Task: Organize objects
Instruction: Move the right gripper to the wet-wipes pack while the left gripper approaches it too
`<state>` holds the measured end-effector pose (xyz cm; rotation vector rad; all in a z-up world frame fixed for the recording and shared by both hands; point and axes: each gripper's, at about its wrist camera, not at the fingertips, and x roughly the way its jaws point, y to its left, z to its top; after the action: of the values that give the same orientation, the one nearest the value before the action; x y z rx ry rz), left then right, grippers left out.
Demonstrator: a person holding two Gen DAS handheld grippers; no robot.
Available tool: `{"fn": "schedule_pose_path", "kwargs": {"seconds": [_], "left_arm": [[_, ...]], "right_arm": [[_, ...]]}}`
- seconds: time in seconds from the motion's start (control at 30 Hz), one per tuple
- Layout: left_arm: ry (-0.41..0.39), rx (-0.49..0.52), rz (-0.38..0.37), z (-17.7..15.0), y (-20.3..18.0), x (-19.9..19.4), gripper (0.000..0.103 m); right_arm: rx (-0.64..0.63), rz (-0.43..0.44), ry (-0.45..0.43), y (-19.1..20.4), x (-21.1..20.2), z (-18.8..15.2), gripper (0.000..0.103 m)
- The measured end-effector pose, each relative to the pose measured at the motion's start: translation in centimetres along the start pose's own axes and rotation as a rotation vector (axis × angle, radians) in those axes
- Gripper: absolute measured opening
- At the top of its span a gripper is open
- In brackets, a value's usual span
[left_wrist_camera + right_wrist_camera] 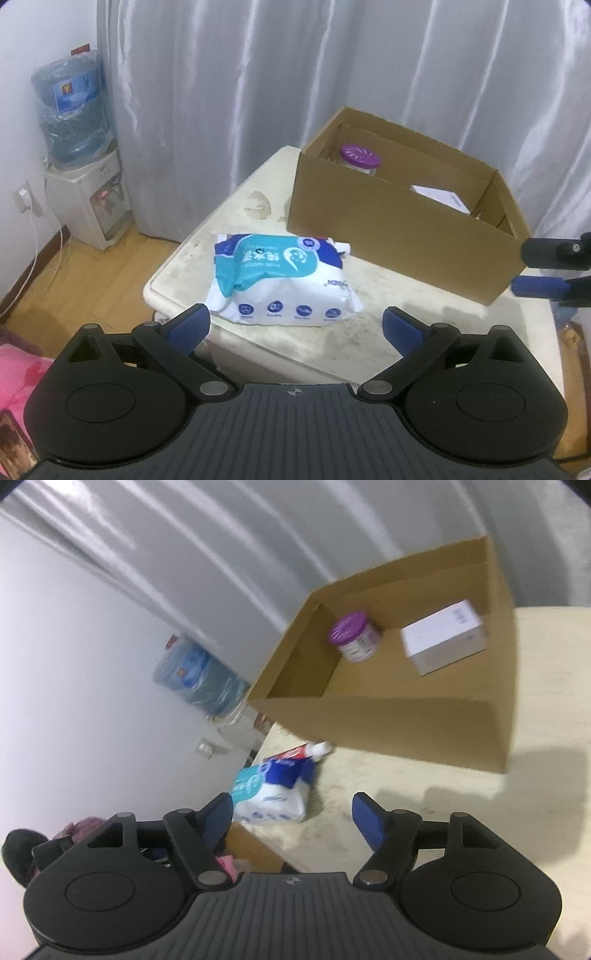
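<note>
A white and teal wet-wipes pack (280,280) lies on the cream table (424,325), just ahead of my left gripper (295,325), which is open and empty. An open cardboard box (399,236) stands behind it, holding a purple-lidded jar (359,158) and a white box (439,197). My right gripper (291,819) is open and empty, tilted, in front of the box (388,723). The right wrist view shows the jar (354,637), white box (445,640), wipes pack (271,794) and a red and white tube (310,751) behind the pack. The right gripper's fingers (554,269) show at the left view's right edge.
A water dispenser (79,155) with a blue bottle stands by the wall at left. Grey curtains (295,74) hang behind the table. Wooden floor (74,280) lies left of the table. Pink fabric (14,373) is at the lower left.
</note>
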<state>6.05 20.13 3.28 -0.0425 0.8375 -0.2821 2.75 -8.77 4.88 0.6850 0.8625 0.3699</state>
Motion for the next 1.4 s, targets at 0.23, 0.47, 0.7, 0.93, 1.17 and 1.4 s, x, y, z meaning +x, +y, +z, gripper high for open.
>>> {"fn": "schedule_pose_path", "kwargs": {"seconds": [0.23, 0.47, 0.7, 0.93, 1.17, 1.4], "left_arm": [[0.001, -0.014, -0.018, -0.3, 1.7, 1.8, 0.102], [0.032, -0.102, -0.054, 0.5, 4.8, 4.5, 0.102], [0.071, -0.198, -0.128, 1.4, 6.7, 7.4, 0.102], [0.098, -0.185, -0.195, 1.9, 6.5, 8.9, 0.102], [0.109, -0.144, -0.207, 2.1, 5.1, 9.2, 0.103], [0.113, -0.109, -0.209, 2.0, 3.5, 8.6, 0.103]], "right_arm": [[-0.027, -0.018, 0.107, 2.1, 4.5, 0.2, 0.081], [-0.013, -0.022, 0.172, 3.2, 9.7, 1.6, 0.081], [0.040, -0.040, 0.250, 3.5, 14.9, 2.8, 0.081], [0.074, -0.056, 0.296, 2.9, 17.7, 3.0, 0.081], [0.114, -0.029, 0.327, 2.3, 18.2, 3.1, 0.087], [0.097, -0.026, 0.356, 2.5, 18.3, 2.8, 0.089]]}}
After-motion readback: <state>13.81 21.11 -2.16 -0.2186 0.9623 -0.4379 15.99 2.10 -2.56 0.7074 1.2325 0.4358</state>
